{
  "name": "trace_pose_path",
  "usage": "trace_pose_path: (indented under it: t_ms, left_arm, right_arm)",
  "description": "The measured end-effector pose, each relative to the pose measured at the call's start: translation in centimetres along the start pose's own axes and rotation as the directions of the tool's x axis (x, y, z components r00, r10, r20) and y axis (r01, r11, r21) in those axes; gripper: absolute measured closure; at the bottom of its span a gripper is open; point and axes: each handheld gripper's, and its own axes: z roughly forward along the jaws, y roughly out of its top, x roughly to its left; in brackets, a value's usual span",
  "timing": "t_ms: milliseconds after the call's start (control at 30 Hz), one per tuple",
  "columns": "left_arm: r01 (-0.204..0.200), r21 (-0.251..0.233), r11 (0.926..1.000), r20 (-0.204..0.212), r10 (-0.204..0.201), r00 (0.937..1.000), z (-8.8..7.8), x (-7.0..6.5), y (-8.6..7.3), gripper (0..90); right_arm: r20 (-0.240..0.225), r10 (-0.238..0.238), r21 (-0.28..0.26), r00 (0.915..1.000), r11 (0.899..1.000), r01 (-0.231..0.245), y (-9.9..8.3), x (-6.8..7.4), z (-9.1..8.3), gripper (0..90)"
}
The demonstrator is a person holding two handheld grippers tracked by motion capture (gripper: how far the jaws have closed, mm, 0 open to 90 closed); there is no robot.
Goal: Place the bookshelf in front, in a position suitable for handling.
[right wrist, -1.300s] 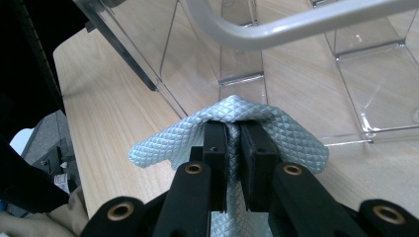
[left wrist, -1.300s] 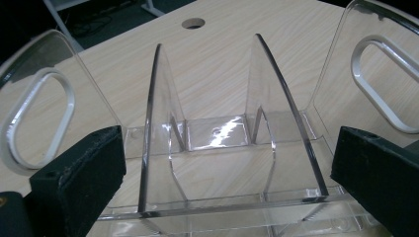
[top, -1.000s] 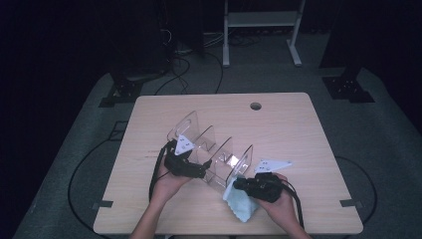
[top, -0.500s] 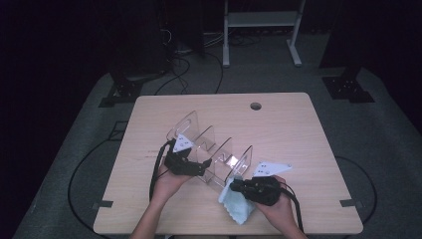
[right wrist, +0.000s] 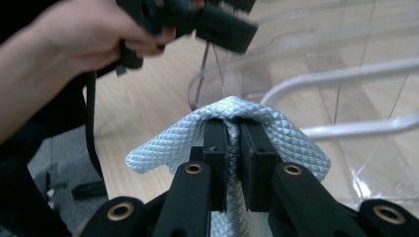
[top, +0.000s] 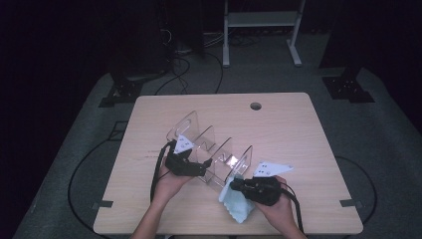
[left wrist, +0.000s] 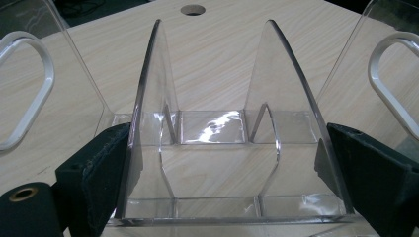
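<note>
A clear acrylic rack (top: 214,149) with several upright dividers stands on the wooden table (top: 278,124). My left gripper (top: 204,167) spans the rack's near end (left wrist: 212,123). Its jaws have just been closing, and both pads (left wrist: 106,173) press on the rack's outer walls. My right gripper (top: 234,185) is near the front edge, to the right of the rack, shut on a light-blue quilted cloth (top: 236,206). In the right gripper view the cloth (right wrist: 163,148) drapes over the shut right gripper (right wrist: 232,133). Beyond it are the rack (right wrist: 346,59) and the left gripper (right wrist: 217,24).
A round cable hole (top: 256,106) sits at the table's far edge. White frame legs (top: 261,20), black stand bases (top: 127,92) and cables lie on the dark floor behind the table. Bare tabletop lies to the right and far side of the rack.
The right gripper with the cloth has edged slightly toward the near edge. The left hand and the rack look unmoved.
</note>
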Motion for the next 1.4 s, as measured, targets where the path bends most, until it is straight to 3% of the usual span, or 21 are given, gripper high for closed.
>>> trace_pose_path:
  t_ms: [233, 300, 400, 600, 733, 867, 967, 1133, 1200, 1300, 1400]
  left_arm:
    - [-0.003, 0.003, 1.0000, -0.010, 0.003, 0.9999, 0.0, -0.1, 0.0, 7.8]
    - [-0.004, 0.004, 1.0000, -0.010, 0.004, 0.9999, 0.0, -0.1, 0.0, 7.8]
    - [-0.004, 0.003, 1.0000, -0.010, 0.004, 0.9999, 0.0, -0.1, 0.0, 7.8]
    - [-0.005, 0.004, 1.0000, -0.008, 0.005, 1.0000, 0.0, -0.1, 0.0, 8.0]
    - [-0.002, 0.009, 1.0000, -0.014, 0.003, 0.9999, 0.0, -0.1, 0.0, 8.5]
    - [-0.004, 0.008, 1.0000, -0.007, 0.004, 1.0000, 0.0, 0.0, 0.0, 8.5]
    - [-0.008, 0.009, 0.9999, 0.000, 0.008, 1.0000, -0.1, 0.0, 0.0, 8.5]
    - [-0.007, 0.005, 1.0000, 0.000, 0.007, 1.0000, 0.0, 0.0, 0.0, 8.5]
    - [-0.007, 0.006, 1.0000, 0.000, 0.007, 1.0000, -0.1, 0.0, 0.0, 8.5]
    - [-0.011, 0.012, 0.9999, 0.002, 0.011, 0.9999, -0.1, 0.0, 0.0, 8.5]
    - [-0.009, 0.007, 0.9999, 0.001, 0.009, 1.0000, -0.1, 0.0, 0.0, 8.5]
  right_arm:
    - [0.014, -0.020, -0.056, 0.9997, 0.998, 0.021, 1.6, 0.4, -1.3, 81.9]
    - [0.002, -0.005, -0.068, 1.0000, 0.998, 0.005, 1.2, 0.3, -1.1, 81.8]
    - [0.004, 0.001, -0.037, 1.0000, 0.999, -0.001, 0.6, 0.2, -0.6, 81.8]
    - [0.033, -0.038, -0.047, 0.9987, 0.998, 0.040, 1.8, 0.3, -1.4, 81.9]
    - [0.014, -0.003, -0.056, 0.9999, 0.998, 0.004, 1.9, -1.0, -1.5, 81.9]
    - [0.030, -0.009, -0.057, 0.9995, 0.998, 0.010, 1.7, -0.4, -1.5, 82.1]
    - [0.032, -0.046, -0.035, 0.9984, 0.998, 0.047, 1.7, 0.3, -1.3, 82.1]
    - [0.076, 0.015, -0.071, 0.9970, 0.997, -0.010, 1.9, -1.7, -2.2, 82.1]
    - [0.072, 0.035, -0.077, 0.9968, 0.997, -0.029, 1.9, -2.1, -2.2, 82.1]
    - [0.052, 0.007, -0.068, 0.9986, 0.998, -0.004, 1.9, -1.2, -2.0, 82.1]
    - [0.067, -0.019, -0.056, 0.9976, 0.998, 0.023, 2.1, -1.2, -2.1, 82.1]
